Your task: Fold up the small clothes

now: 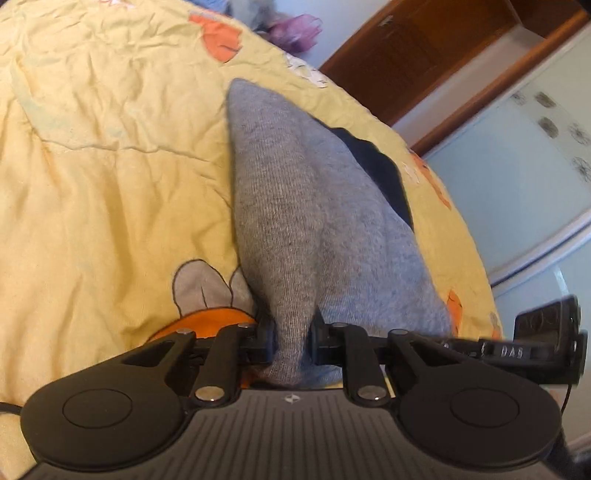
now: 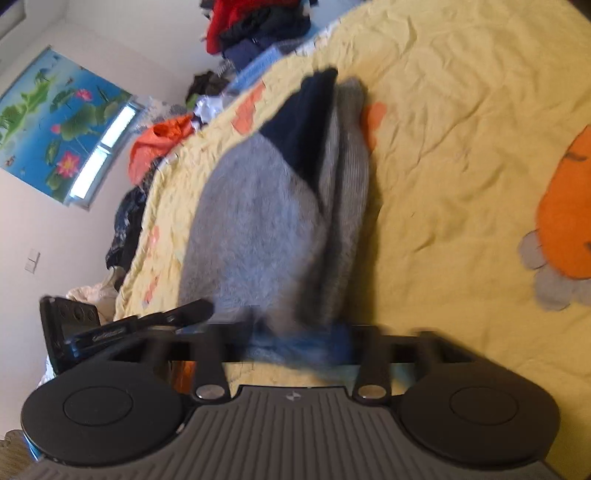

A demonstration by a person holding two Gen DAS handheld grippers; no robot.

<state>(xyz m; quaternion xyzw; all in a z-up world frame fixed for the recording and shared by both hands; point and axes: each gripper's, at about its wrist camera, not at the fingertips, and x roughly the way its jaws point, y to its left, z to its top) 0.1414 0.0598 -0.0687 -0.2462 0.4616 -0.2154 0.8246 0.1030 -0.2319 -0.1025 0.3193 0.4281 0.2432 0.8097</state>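
Our left gripper (image 1: 291,341) has its jaws clenched on a bunched edge of a grey sock (image 1: 295,206), the knit pinched into a narrow neck between them. From there the sock fans out ahead over the yellow bedspread (image 1: 103,166), a dark navy patch (image 1: 373,166) showing at its right edge.

Our right gripper (image 2: 299,341) is blurred — blue-trimmed fabric sits between its jaws, but we cannot tell whether they grip it. Beyond it the grey sock (image 2: 255,229) stretches forward, with the navy part (image 2: 299,122) at its far end. The other gripper (image 2: 125,328) appears at the left, just beside. Piled clothes (image 2: 258,26) lie at the bed's far edge.
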